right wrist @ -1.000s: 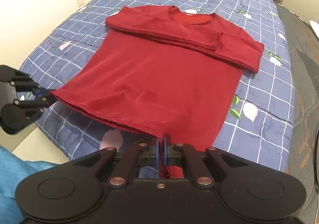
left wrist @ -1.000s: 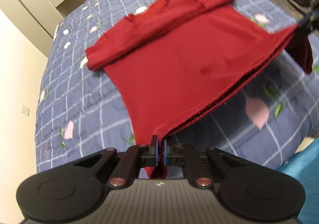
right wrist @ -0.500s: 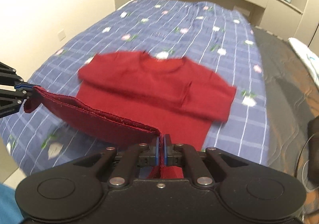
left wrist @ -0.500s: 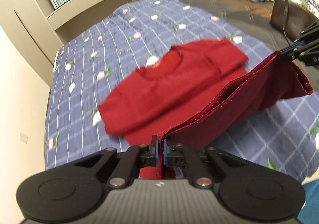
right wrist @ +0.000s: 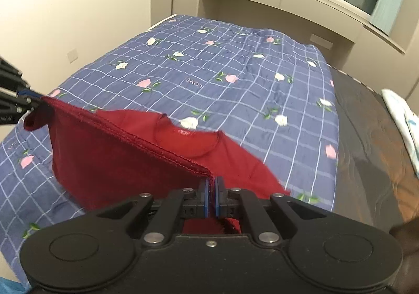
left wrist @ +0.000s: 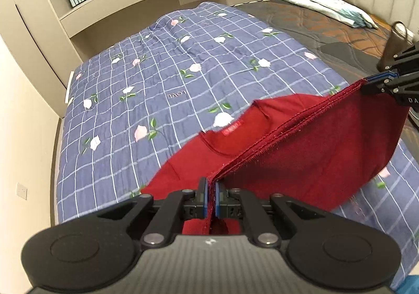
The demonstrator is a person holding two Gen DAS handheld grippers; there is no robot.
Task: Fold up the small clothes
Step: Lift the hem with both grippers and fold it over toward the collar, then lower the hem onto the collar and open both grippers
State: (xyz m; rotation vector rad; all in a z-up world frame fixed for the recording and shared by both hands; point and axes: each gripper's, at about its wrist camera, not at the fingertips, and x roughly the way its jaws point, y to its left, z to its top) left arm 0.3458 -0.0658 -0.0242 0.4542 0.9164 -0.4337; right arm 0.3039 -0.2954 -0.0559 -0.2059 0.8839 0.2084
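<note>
A: What does each tool hold?

B: The left gripper (left wrist: 211,190) has its jaws closed on one corner of the hem of the red shirt (left wrist: 309,152). The right gripper (right wrist: 211,190) is likewise clamped on the other hem corner. In the left wrist view the right gripper (left wrist: 377,82) appears at the far right, pinching the cloth.

A: Where does the garment lie?

B: Its collar end rests on the blue checked quilt (left wrist: 157,79) that covers the bed, near the quilt's near edge. The hem is raised off the quilt and stretched taut between the two tools, above the lower body of the shirt; the neckline (right wrist: 188,142) and its label face up.

A: Other items?

B: A white pillow (left wrist: 324,6) lies on the dark mattress (left wrist: 340,37) beside the quilt.
</note>
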